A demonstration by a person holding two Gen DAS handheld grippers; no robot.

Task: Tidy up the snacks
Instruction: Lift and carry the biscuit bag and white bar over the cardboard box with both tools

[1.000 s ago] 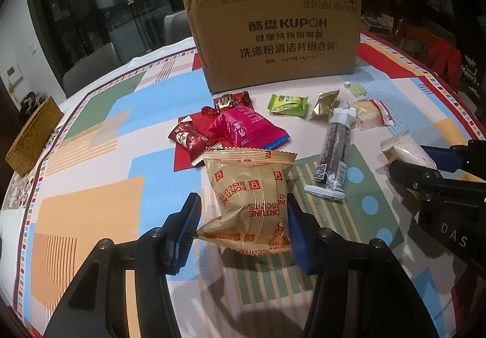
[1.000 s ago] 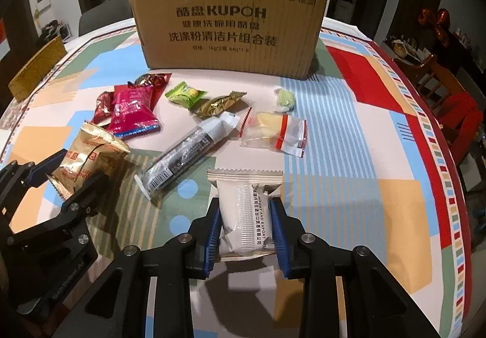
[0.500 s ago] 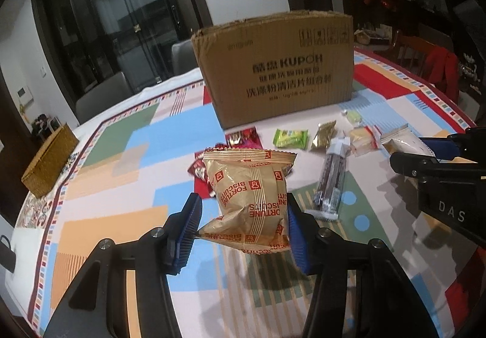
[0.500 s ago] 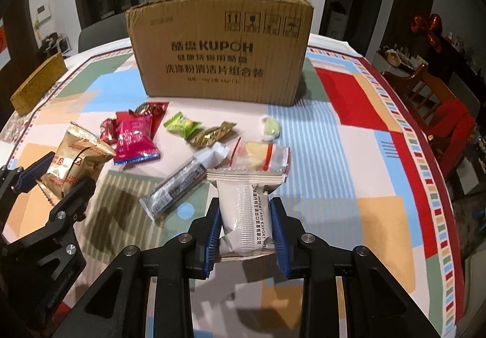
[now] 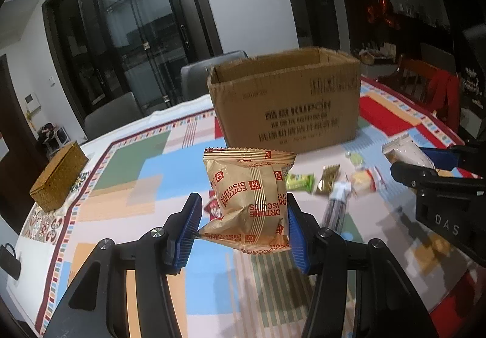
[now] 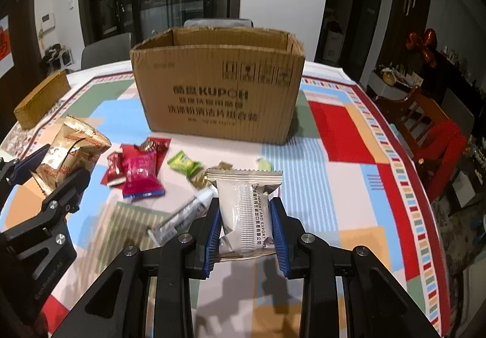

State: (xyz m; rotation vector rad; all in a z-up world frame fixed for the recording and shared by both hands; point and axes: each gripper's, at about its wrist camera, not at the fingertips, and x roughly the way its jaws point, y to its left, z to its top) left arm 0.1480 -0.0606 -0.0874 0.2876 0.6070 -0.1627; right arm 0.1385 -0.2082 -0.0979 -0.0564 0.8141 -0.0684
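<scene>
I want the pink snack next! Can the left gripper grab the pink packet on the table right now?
Probably not yet. The left gripper is shut on the gold biscuit packet and held up above the table, so its jaws are full. The pink packet lies uncovered, so dropping the biscuits first should free it.

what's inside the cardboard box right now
The cardboard box is open on top. Only the upper part of its bare inner back wall shows. The front wall hides the floor and anything lying there, so its contents cannot be told.
</scene>
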